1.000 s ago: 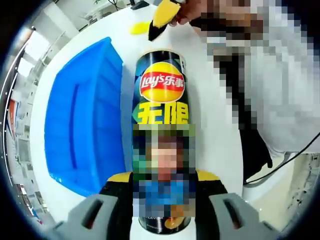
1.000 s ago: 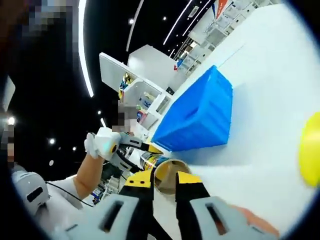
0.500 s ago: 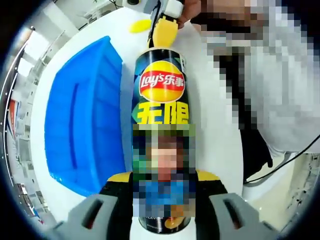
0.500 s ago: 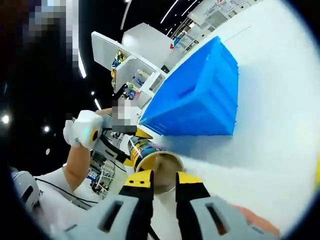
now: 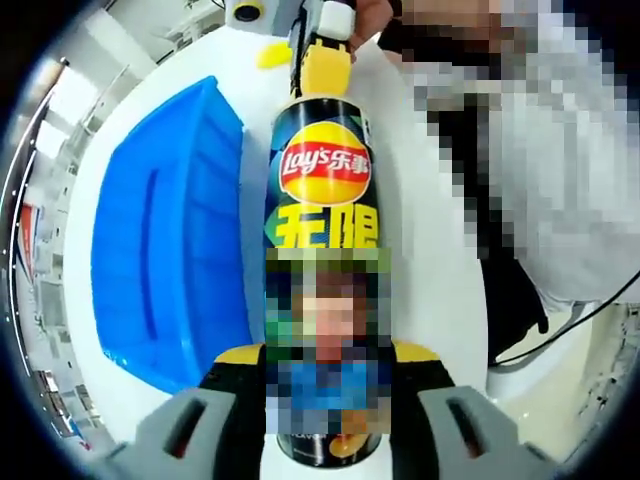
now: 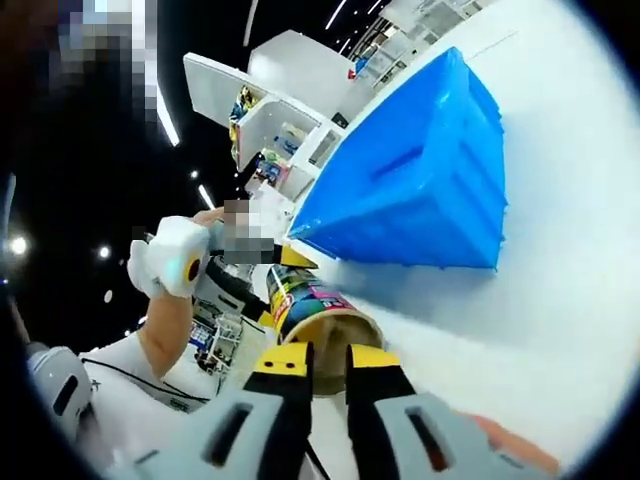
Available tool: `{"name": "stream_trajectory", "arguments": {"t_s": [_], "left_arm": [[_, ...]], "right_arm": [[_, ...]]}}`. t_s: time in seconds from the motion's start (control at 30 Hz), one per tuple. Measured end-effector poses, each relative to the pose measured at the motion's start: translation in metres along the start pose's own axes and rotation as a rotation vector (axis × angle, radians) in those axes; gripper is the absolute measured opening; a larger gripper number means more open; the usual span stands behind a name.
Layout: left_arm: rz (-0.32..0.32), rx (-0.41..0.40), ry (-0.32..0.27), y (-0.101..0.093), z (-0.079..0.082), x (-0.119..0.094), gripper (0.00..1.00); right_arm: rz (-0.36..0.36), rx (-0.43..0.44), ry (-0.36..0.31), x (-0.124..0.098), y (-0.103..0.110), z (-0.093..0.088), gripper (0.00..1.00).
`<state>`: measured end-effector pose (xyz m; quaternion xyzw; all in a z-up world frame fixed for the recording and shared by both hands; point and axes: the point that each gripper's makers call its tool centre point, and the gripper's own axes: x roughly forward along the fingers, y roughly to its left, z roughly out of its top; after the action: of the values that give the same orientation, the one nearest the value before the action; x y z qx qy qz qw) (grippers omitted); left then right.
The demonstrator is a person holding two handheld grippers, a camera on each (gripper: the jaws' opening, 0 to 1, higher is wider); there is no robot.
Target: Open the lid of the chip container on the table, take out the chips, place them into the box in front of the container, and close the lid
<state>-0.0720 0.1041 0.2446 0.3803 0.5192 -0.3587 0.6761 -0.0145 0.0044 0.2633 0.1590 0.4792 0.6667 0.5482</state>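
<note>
1. The chip container (image 5: 322, 215) lies on its side on the white table (image 5: 420, 290), its open mouth (image 6: 335, 335) facing the right gripper.
2. The left gripper (image 5: 325, 400) clamps the can's lower body between its two jaws, holding it steady.
3. The right gripper (image 6: 318, 362) has its yellow-tipped jaws nearly together at the can's open mouth; whether they pinch chips cannot be told. In the left gripper view it (image 5: 325, 65) meets the can's far end.
4. The blue box (image 5: 165, 250) sits just beside the can, along its length.
5. A yellow lid (image 5: 272, 55) lies on the table beyond the can's mouth.
</note>
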Motion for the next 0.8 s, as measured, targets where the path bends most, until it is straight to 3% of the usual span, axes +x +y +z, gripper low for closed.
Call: {"name": "stream_trajectory", "arguments": {"t_s": [0.13,0.23,0.57,0.77,0.8], "left_arm": [[0.025,-0.010,0.041,0.002,-0.001,0.002,0.46],[0.022,-0.010,0.032,0.003,-0.002,0.000,0.46],[0.039,0.000,-0.004,0.002,-0.002,-0.001,0.46],[0.032,-0.013,0.007,0.002,-0.004,-0.001,0.46],[0.036,0.001,-0.002,0.003,-0.003,-0.001,0.46]], "right_arm": [[0.009,0.004,-0.013,0.002,0.002,0.003,0.05],[0.013,0.028,-0.010,0.004,0.002,0.002,0.02],[-0.119,0.024,0.053,0.000,0.004,0.000,0.00],[-0.254,-0.092,0.072,-0.011,-0.001,0.004,0.00],[-0.249,-0.075,0.079,-0.010,0.000,0.002,0.00]]}}
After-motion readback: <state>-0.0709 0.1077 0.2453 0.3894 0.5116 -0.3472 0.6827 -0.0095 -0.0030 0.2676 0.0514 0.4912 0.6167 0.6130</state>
